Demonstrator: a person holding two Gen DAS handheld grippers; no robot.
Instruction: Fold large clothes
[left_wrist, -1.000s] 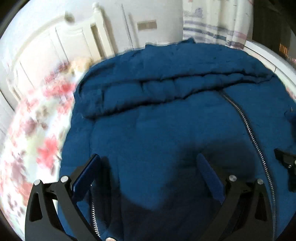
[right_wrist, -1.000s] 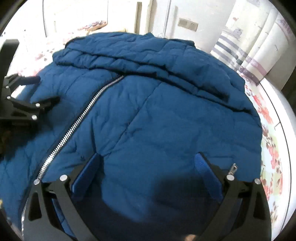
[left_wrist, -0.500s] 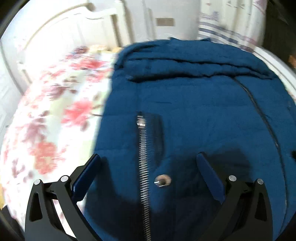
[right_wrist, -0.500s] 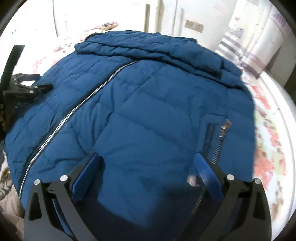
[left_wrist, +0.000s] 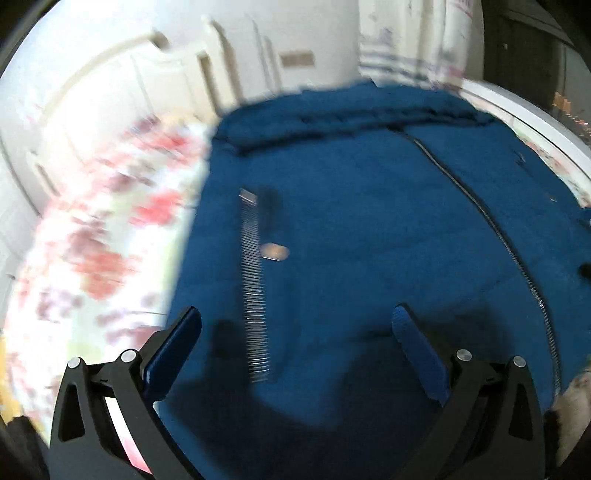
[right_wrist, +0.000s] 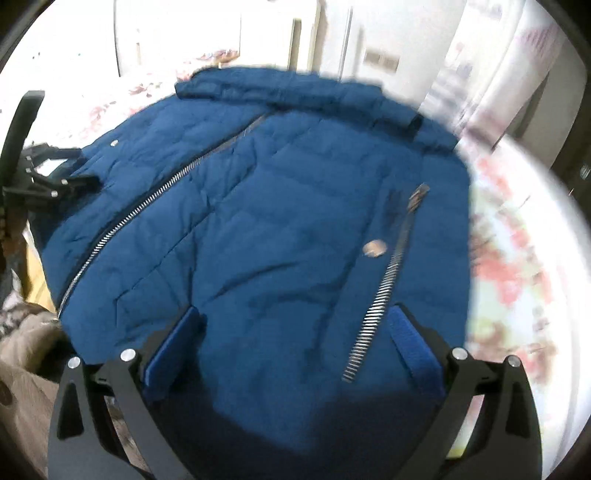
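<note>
A large dark blue padded jacket (left_wrist: 369, 229) lies front up on a bed, its collar at the far end. Its main zip (left_wrist: 509, 254) runs down the middle, and a pocket zip (left_wrist: 253, 280) with a metal snap (left_wrist: 275, 252) lies near the left side. My left gripper (left_wrist: 295, 354) hovers open over the jacket's near left part, nothing between its fingers. In the right wrist view the jacket (right_wrist: 258, 229) fills the frame, with another pocket zip (right_wrist: 384, 291) and snap (right_wrist: 373, 248). My right gripper (right_wrist: 295, 350) is open above the hem. The left gripper (right_wrist: 48, 173) shows at the far left.
A floral bedsheet (left_wrist: 103, 251) lies under the jacket, also to the right as the sheet (right_wrist: 517, 266). A white headboard (left_wrist: 110, 88) and wall stand behind. Striped curtains (left_wrist: 406, 48) hang at the back. Brown fabric (right_wrist: 26, 354) sits at the lower left of the right wrist view.
Both grippers have pulled back toward the jacket's hem and swung outward, so both pocket zips and snaps have come into view. Both stay open.
</note>
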